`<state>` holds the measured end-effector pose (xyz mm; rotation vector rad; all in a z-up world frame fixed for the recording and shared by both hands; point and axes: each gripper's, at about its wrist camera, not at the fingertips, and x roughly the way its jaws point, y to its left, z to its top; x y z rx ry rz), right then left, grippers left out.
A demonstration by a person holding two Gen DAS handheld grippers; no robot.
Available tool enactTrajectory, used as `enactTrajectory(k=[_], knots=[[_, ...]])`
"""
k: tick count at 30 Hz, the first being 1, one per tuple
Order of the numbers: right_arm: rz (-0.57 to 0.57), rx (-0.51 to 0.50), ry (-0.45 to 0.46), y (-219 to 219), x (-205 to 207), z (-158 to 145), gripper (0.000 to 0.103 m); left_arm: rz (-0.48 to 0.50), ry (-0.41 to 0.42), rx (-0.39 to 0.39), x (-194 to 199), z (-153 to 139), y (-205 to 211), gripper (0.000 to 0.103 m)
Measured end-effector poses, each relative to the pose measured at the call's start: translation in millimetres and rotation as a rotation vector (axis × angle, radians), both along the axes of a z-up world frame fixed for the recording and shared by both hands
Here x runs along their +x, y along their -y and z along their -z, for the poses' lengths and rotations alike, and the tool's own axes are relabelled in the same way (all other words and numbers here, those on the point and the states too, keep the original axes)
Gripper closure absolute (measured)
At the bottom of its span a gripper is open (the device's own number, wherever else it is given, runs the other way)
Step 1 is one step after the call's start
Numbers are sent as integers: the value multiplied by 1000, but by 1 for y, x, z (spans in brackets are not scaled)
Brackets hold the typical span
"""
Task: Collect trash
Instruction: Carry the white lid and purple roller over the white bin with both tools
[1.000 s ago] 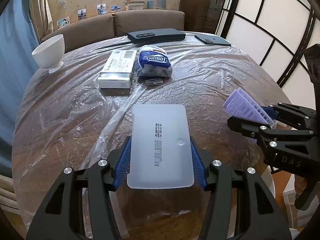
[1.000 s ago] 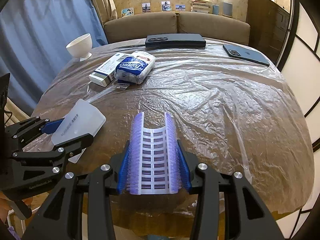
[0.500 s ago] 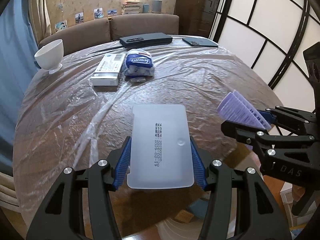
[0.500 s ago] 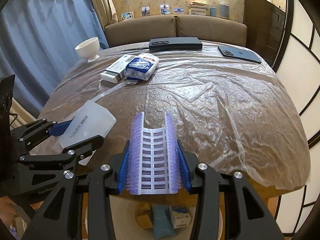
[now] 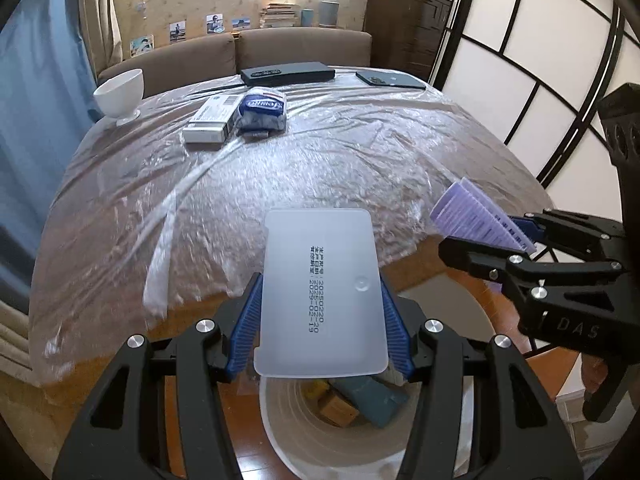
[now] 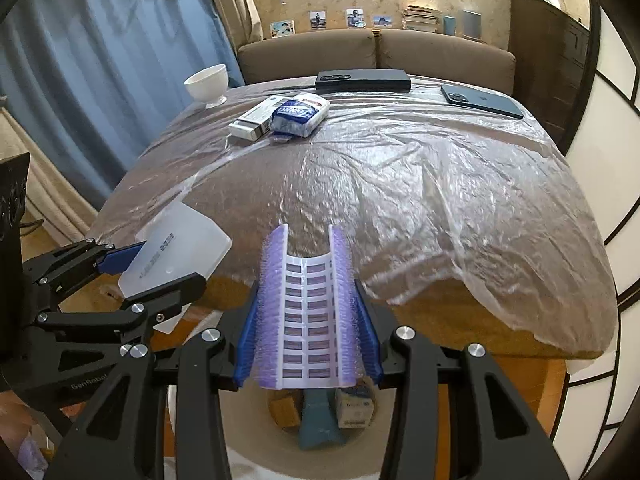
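Both hands are loaded here! The left hand-held gripper (image 5: 320,320) is clamped on a frosted white plastic lid (image 5: 322,292), blue pads pressing its long edges, printed date facing up. The right hand-held gripper (image 6: 306,320) is clenched on a purple-and-white strip pack (image 6: 307,312), which bows into a trough between the pads. Each tool shows in the other's view: the lid off to the left (image 6: 176,248), the purple pack off to the right (image 5: 476,220).

Both items hang past the near edge of the counter (image 6: 440,208), which is draped in crinkled clear plastic film. Right below them sits a white trash bin (image 5: 320,440), open, with a dark teal packet (image 6: 320,424) and small cardboard boxes (image 6: 286,410) inside.

Far side of the counter: a white bowl (image 5: 119,94), a flat white carton (image 5: 212,118) touching a blue-and-white tissue pack (image 5: 262,110), a black case (image 5: 288,73) and a dark phone (image 6: 482,100).
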<state>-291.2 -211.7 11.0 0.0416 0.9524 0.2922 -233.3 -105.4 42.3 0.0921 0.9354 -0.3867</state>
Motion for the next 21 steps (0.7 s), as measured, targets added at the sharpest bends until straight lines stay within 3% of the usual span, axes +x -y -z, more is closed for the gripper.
enactTrajectory(k=[21], knots=[[-45, -15, -52, 12, -73, 19, 61, 2, -46, 58, -67, 16, 15, 47]])
